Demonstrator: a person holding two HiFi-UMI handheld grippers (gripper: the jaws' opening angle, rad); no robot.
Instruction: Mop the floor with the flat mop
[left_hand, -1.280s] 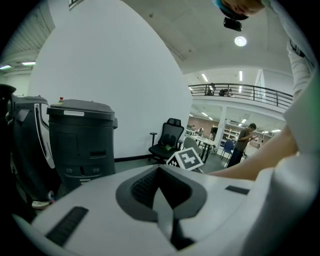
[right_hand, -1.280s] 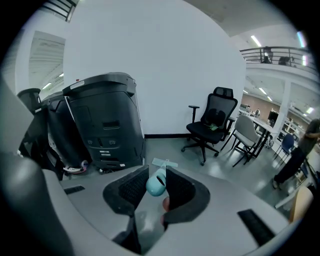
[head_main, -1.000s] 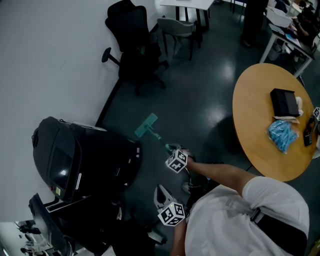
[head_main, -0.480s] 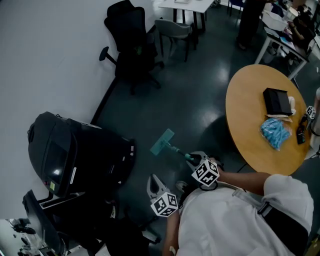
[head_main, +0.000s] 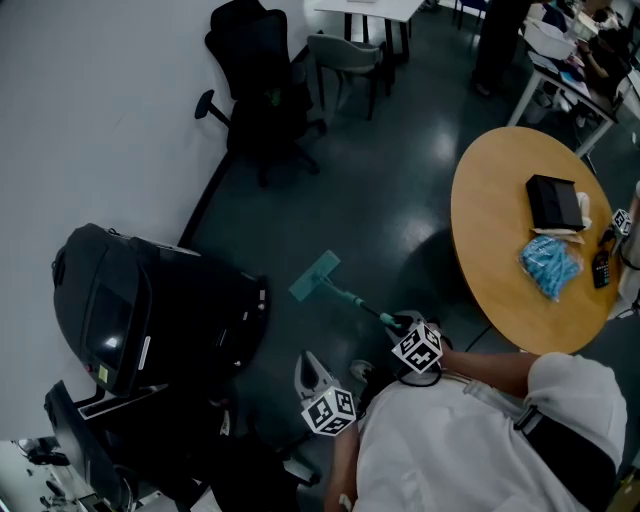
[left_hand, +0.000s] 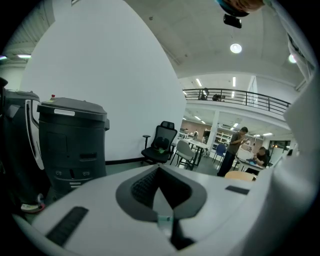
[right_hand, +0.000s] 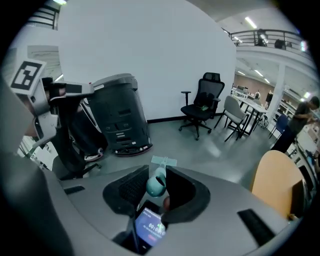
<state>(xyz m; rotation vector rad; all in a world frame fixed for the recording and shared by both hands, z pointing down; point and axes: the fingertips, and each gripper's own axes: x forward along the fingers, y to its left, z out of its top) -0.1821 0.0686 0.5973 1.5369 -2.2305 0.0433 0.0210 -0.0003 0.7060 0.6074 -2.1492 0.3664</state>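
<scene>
Right, in the head view the flat mop (head_main: 314, 276) lies with its teal pad flat on the dark floor just left of centre frame, beside the big black machine (head_main: 150, 310) at the left. Its thin handle runs down and right into my right gripper (head_main: 402, 322). My left gripper (head_main: 311, 369) hangs below it near the bottom centre, off the mop. The round wooden table (head_main: 500, 230) fills the right side and a black office chair (head_main: 260, 80) stands at the top. In the left gripper view, the left gripper (left_hand: 160, 192) has its jaws drawn together with nothing between them; past them I see a dark grey machine (left_hand: 72, 140) at the left and the office chair (left_hand: 160, 145) at centre. In the right gripper view, the right gripper (right_hand: 155, 177) is clamped on the rounded teal end of the mop handle (right_hand: 156, 185), and the pad (right_hand: 164, 161) shows just beyond the jaw tips on the grey floor. I judge the mop light and its pole stiff, but that smooth round end could twist in the pads. Held only at the top, the pad would steer loosely, so a second hold lower on the shaft with my left would give firmer control.
</scene>
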